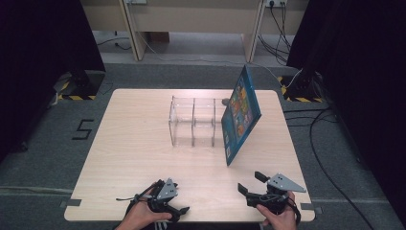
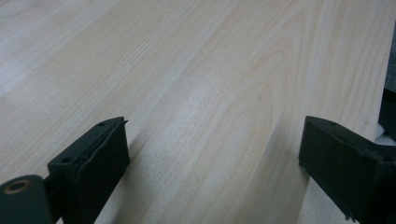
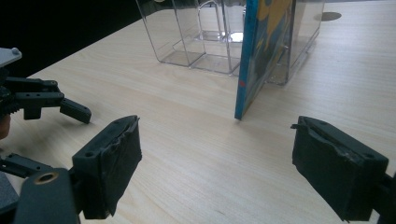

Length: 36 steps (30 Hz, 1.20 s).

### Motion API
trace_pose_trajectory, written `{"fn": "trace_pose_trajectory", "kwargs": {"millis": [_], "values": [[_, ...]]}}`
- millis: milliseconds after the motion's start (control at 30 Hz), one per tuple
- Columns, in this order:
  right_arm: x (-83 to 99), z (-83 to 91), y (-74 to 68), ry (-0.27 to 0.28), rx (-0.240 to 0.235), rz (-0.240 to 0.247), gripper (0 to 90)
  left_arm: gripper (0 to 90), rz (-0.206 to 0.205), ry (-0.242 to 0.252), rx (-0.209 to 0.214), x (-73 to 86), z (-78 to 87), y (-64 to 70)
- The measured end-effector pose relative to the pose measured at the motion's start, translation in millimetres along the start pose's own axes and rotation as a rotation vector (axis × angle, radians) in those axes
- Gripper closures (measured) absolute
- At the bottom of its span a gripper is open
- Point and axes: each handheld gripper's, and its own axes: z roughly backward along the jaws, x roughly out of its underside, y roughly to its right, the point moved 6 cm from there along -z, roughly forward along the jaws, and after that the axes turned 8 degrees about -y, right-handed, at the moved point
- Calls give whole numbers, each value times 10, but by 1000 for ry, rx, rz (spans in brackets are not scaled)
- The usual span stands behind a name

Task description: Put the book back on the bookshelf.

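A blue picture book [image 1: 242,115] stands on its lower edge near the middle of a pale wooden table [image 1: 134,158], a little toward the right side. It tilts, its top corner raised toward the far edge and its colourful cover leaning against the right end of a clear plastic organizer [image 1: 194,120]. In the right gripper view the book [image 3: 261,51] rests directly against the organizer's [image 3: 187,32] transparent wall, with its bottom corner on the tabletop. The cover shows bright yellow and orange artwork; any lettering on it is too small to read.

The organizer is an open-topped box split by clear dividers into compartments set side by side. The compartments look empty, though the rightmost one is partly hidden behind the book.

Both grippers sit near the table's near edge, well apart from the book, with bare wood between. The left gripper [image 1: 173,197], held in a hand at bottom left, has its jaws spread wide with nothing between them. The right gripper [image 1: 249,182], held at bottom right, also has its jaws wide apart and grips nothing; it faces the book.

On the grey carpet [image 1: 43,158] left of the table is a black marking [image 1: 82,129] shaped like the numeral 5. Black cables [image 1: 330,143] trail across the floor on the right.
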Motion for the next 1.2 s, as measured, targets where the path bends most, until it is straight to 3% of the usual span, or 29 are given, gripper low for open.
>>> {"fn": "trace_pose_trajectory", "kwargs": {"millis": [400, 567, 900, 1200], "values": [[85, 74, 0, -35, 26, 31, 160, 73, 0, 1, 0, 0, 0, 0], [91, 127, 17, -18, 42, 28, 159, 73, 0, 1, 1, -1, -1, 0], [234, 169, 29, -91, 63, 34, 158, 72, -1, 0, 0, 0, 0, 0], [347, 209, -18, -144, 62, 73, 159, 71, -2, 1, -1, 2, 0, -1]]}}
